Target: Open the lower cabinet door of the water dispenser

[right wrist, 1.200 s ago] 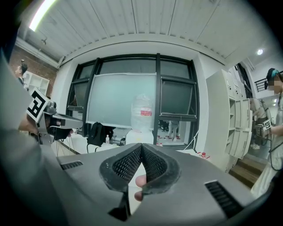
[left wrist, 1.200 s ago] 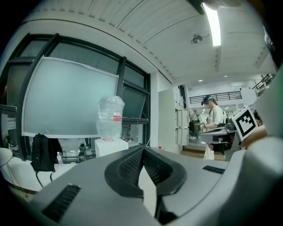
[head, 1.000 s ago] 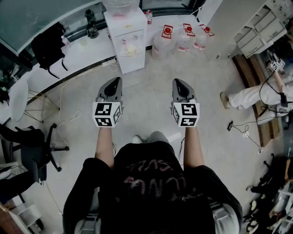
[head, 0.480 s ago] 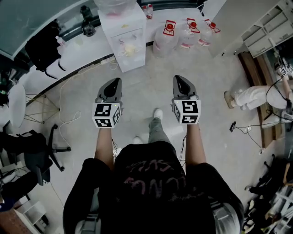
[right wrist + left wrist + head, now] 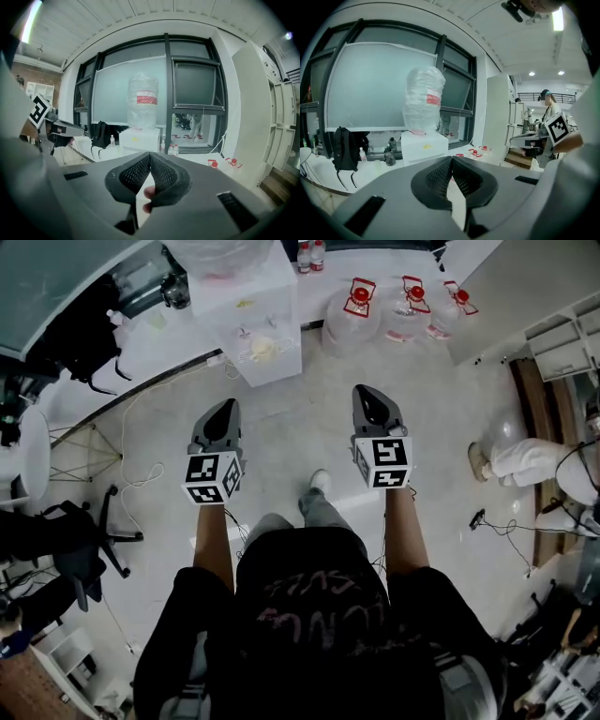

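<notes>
What stands around, counted
One white box-shaped water dispenser, three clear plastic water jugs with red caps, one black backpack, one black wheeled office chair, two small clear bottles.

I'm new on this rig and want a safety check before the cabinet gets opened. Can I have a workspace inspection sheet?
Surface: pale floor.
Job's things: water dispenser ahead, bottle on top, untouched.
Clutter: three red-capped jugs right of it; backpack and office chair at left.
Claws: left claw shut, empty; right claw shut, empty.
Cables: white cable on floor at left; black cable at right.
Surroundings: window behind dispenser; another person at right.
</notes>
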Demonstrator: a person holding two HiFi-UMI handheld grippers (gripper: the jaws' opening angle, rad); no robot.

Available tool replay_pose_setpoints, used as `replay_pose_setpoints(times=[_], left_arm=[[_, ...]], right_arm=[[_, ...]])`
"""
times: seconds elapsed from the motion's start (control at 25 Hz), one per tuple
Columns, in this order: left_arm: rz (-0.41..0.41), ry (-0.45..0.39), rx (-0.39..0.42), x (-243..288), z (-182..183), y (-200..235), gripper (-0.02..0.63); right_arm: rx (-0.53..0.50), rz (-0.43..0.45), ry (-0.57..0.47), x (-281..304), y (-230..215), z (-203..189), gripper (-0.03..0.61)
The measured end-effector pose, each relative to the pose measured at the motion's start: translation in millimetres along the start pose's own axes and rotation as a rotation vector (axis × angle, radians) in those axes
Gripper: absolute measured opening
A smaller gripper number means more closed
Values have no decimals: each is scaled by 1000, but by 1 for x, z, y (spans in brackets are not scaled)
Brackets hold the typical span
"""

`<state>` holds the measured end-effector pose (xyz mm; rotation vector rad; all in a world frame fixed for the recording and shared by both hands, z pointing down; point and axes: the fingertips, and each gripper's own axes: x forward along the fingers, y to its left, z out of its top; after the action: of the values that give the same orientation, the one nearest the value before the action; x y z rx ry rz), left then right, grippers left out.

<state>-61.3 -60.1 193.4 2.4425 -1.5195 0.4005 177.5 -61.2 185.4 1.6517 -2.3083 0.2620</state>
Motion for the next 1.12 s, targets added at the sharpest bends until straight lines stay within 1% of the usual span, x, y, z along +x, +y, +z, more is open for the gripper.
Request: replay_pose_setpoints(times=[0.2, 0.4, 0.52, 0.68, 0.84, 1.12], left_arm=[[29, 32, -22, 41, -13, 9, 12], [34, 81, -53, 79, -39, 22, 12], [32, 105, -63, 102, -57, 33, 12], [30, 111, -65, 138, -81, 49, 12], [23, 126, -65, 169, -106, 64, 12], [22, 171, -89, 211, -166, 89, 12]], right_arm=[[-13, 42, 22, 48, -19, -10, 15], [-20, 84, 69, 93, -24, -34, 15], [-8, 96, 102, 119, -27, -57, 15], [-10, 106, 129, 156, -30, -90, 15], [-2, 107, 133, 190, -29, -115, 15], [2, 119, 163, 244, -26, -166, 18]])
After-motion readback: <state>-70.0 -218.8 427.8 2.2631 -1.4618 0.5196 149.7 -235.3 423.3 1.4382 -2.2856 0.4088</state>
